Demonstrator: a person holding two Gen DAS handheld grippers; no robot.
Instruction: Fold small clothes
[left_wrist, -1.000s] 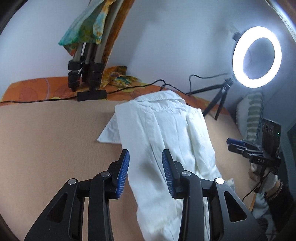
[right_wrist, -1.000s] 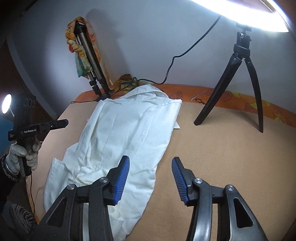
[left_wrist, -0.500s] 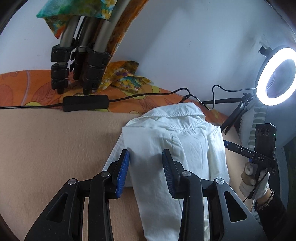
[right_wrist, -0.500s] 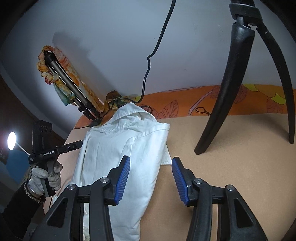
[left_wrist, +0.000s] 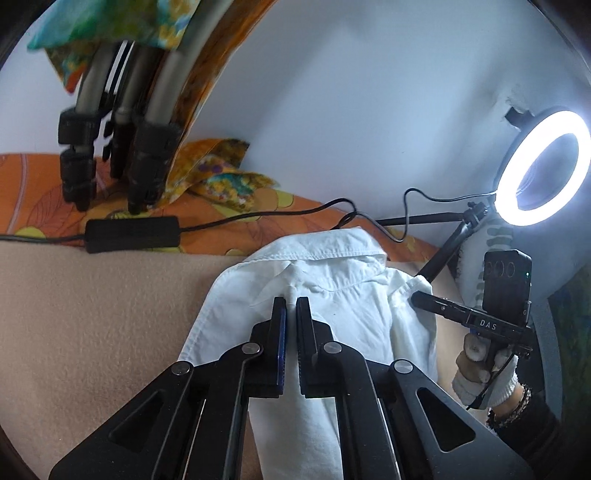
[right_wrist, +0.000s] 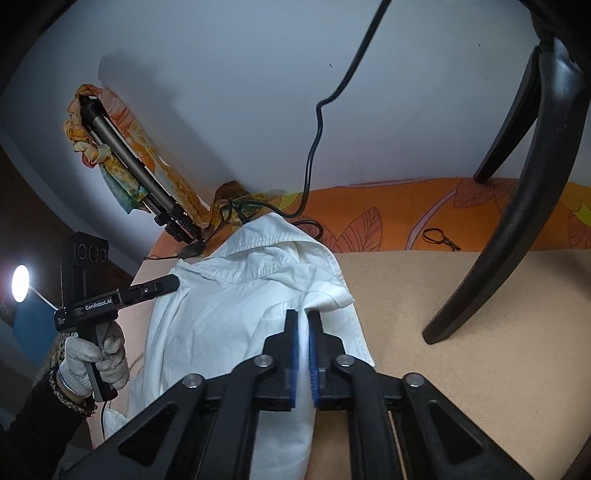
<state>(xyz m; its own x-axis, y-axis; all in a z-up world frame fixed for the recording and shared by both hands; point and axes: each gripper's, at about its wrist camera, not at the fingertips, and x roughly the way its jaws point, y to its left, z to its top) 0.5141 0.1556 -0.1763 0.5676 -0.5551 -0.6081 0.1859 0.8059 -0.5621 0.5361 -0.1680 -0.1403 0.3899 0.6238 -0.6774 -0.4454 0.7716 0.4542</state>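
While the white shirt (left_wrist: 332, 295) lies on the beige blanket (left_wrist: 92, 314), the left gripper (left_wrist: 291, 306) and the right gripper (right_wrist: 303, 321) have just closed, each pinching shirt fabric below the collar.

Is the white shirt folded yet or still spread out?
Partly folded: the shirt lies as a narrow strip, sides turned in, collar at the far end, its length not yet folded over.

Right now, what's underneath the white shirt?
The white shirt lies on a tan blanket, bare on both sides. Its collar end reaches an orange leaf-print sheet by the wall. Whatever lies directly beneath the shirt is covered and cannot be seen.
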